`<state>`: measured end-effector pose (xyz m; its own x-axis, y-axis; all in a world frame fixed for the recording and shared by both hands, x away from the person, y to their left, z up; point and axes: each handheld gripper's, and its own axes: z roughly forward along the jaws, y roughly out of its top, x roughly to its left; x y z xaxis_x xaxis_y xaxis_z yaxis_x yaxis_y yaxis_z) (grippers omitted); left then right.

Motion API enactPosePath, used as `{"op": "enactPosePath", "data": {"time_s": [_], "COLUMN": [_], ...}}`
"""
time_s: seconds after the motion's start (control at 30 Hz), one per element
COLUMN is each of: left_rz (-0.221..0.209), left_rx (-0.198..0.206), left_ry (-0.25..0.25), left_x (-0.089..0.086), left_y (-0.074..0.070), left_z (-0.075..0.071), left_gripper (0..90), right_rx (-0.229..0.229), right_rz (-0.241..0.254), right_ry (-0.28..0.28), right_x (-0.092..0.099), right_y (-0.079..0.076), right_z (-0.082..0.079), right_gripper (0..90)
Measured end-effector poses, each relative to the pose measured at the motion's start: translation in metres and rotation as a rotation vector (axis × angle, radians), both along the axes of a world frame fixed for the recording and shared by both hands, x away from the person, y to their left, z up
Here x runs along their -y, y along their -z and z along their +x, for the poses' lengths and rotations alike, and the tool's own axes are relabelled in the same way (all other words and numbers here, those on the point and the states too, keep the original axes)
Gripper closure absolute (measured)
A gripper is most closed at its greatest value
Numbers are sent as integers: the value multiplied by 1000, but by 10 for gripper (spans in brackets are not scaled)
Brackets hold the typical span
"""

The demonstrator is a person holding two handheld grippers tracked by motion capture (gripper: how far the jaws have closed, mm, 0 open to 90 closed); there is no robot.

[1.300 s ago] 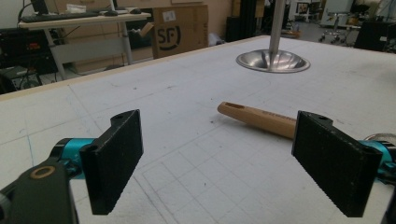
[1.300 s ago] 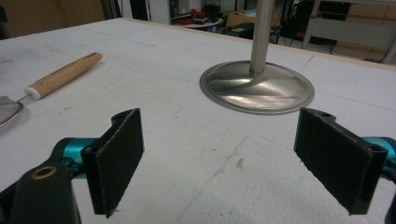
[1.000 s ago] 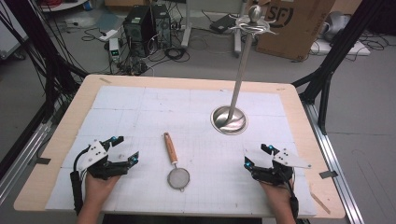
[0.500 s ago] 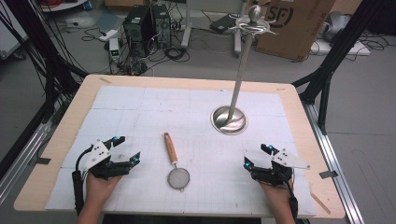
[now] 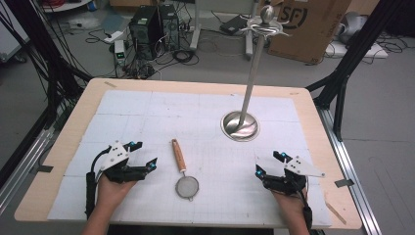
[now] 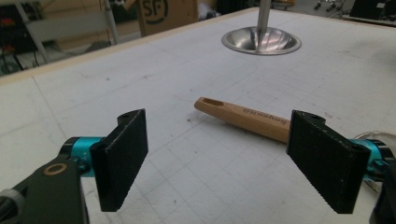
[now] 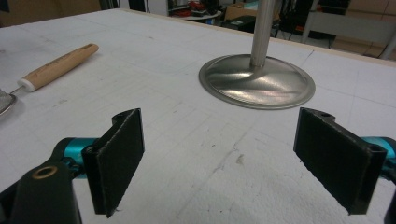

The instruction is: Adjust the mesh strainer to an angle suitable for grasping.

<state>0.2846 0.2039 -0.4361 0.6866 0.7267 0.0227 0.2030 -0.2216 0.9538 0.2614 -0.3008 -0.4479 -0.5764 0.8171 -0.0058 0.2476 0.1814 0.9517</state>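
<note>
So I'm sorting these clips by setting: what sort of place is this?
Most likely a lab or workshop, not a kitchen. The table stands among black frame struts, with computer towers and loose cables on the floor behind it and a cardboard box beyond.

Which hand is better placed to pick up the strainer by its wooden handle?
Left. The left tongs sit close beside the strainer, open and facing its wooden handle. The right tongs lie farther off and point at the steel stand's base.
</note>
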Motion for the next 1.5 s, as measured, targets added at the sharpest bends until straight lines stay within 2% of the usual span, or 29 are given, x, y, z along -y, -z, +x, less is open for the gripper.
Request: {"op": "enactPosePath", "data": {"time_s": [0.13,0.17,0.2,0.27,0.3,0.33,0.37,0.4,0.43,0.5,0.53,0.6,0.77,0.9,1.03,1.23,1.37,1.5], "left_rz": [-1,4,19,43,58,80,100,111,120,151,165,200,242,260,269,278,299,314], "left_rx": [-95,-101,-107,-109,-108,-108,-118,-132,-150,-184,-192,-199,-268,-287,-302,-285,-278,-274], "left_ry": [-24,-16,-13,-4,-2,-4,-12,-23,-38,-49,-53,-56,-70,-57,-39,29,79,88], "left_x": [7,9,11,16,19,22,26,29,32,36,39,46,61,73,82,109,125,127], "left_y": [1,0,-1,-3,-4,-4,-4,-4,-3,-2,-2,-3,-1,1,3,1,0,-2], "left_z": [10,11,12,14,15,17,18,21,24,30,33,38,49,54,58,55,51,50], "left_gripper": [263,302,377,409,480,480,543,543,599,623,672,687,759,811,821,825,827,828], "right_rx": [1,1,-1,1,-4,-4,-2,-2,-1,-2,-5,-6,-18,-20,-16,-21,-21,-21], "right_rz": [-1,2,4,4,6,6,0,0,-2,-4,-2,-2,2,-3,-6,-7,-7,-8], "right_ry": [1,1,3,3,3,3,4,4,2,2,2,1,3,4,1,1,1,1], "right_x": [0,0,0,0,0,0,0,0,0,0,0,0,0,0,-1,-1,-1,-1], "right_y": [0,0,0,0,0,0,0,0,0,0,0,0,0,0,0,0,0,0], "right_z": [-1,-1,-1,0,0,0,0,0,0,0,0,1,1,1,1,1,1,1], "right_gripper": [154,154,154,153,155,155,155,155,156,155,155,155,156,156,155,155,156,156]}}
